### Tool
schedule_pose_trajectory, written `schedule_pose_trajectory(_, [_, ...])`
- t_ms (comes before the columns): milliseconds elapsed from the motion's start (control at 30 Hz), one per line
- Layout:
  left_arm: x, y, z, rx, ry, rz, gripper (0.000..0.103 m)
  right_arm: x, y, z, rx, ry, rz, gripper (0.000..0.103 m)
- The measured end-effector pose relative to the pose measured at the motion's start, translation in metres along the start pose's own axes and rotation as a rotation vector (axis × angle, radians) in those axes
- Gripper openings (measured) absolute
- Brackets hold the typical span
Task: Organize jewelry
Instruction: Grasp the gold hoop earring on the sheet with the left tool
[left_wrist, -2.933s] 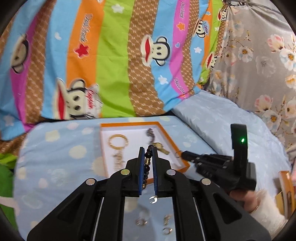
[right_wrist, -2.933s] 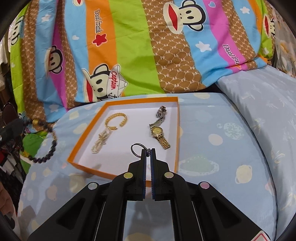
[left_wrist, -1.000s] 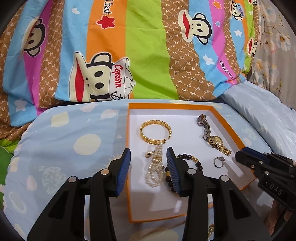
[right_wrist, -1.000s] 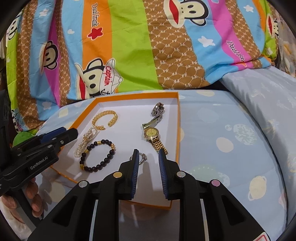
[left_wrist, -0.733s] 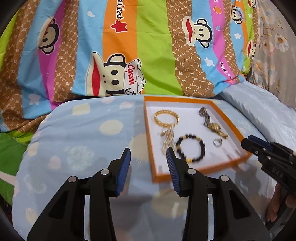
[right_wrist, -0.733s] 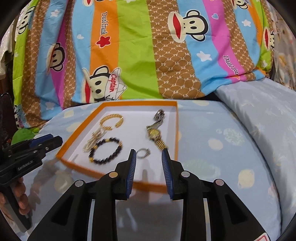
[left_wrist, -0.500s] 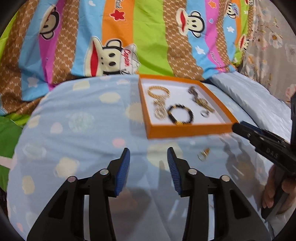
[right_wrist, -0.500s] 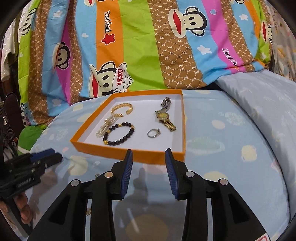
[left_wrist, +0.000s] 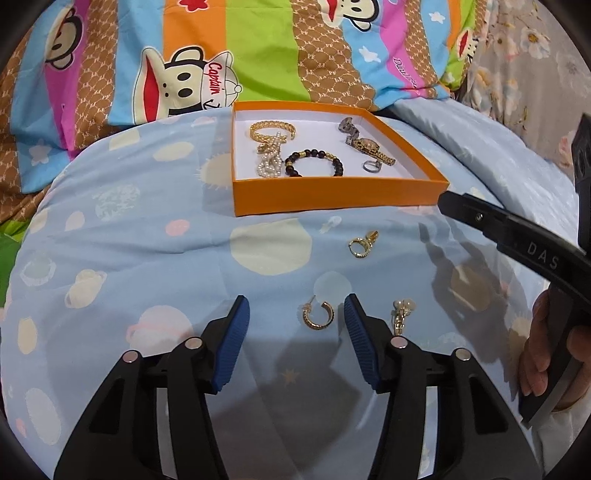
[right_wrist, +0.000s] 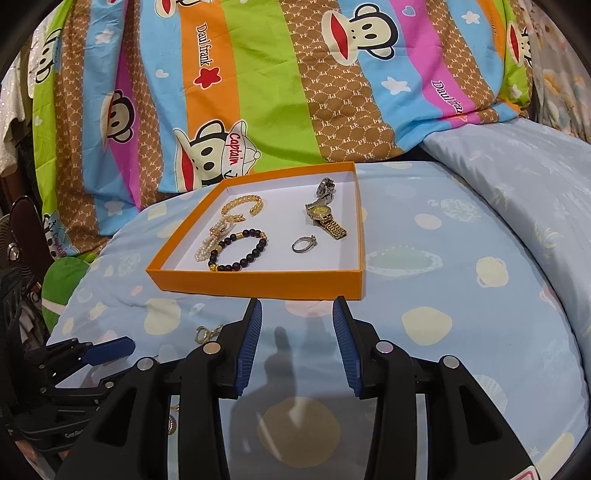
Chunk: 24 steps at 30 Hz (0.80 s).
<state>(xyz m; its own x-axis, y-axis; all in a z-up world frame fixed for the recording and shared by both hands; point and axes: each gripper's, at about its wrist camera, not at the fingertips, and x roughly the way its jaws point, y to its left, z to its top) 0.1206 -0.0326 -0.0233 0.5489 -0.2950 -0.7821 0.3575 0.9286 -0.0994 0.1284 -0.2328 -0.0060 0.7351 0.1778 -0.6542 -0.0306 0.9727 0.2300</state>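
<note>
The gold hoop earring (left_wrist: 318, 315) lies loose on the blue bed cover (left_wrist: 147, 236), near side of the orange box (left_wrist: 332, 192), and it sits just ahead of our left claw (left_wrist: 295, 314), a little right of centre between its half-open, empty jaws. Our left claw is the nearer one; we judge a short forward dip would straddle it. Our right claw (right_wrist: 297, 317), jaws just widened with nothing between them, hovers before the box's near wall.

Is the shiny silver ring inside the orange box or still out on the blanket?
Inside. The silver ring lies on the white floor of the orange box, between the black bead bracelet and the gold watch.
</note>
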Motion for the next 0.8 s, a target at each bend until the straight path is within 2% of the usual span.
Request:
schedule_pose_trajectory(33, [0.000,-0.002,-0.001,0.016,-0.001,0.006,0.042,0.000,0.000,0.000,0.003,0.002,0.002,0.040])
schedule_pose_trajectory(267, [0.000,-0.004,0.000,0.033,0.000,0.003,0.030,0.001,0.000,0.000,0.000,0.003,0.005,0.040])
schedule_pose_trajectory(400, [0.001,-0.004,0.000,0.036,-0.001,-0.006,0.017,0.001,0.001,-0.001,-0.005,0.003,0.007,0.040])
schedule_pose_trajectory(633, [-0.003,0.000,-0.001,0.020,-0.009,-0.021,0.017,-0.004,0.007,-0.004,-0.025,0.008,0.017,0.040])
schedule_pose_trajectory(800, [-0.014,0.021,-0.011,-0.051,-0.005,-0.007,0.017,-0.017,0.038,-0.030,-0.095,0.081,0.118,0.040])
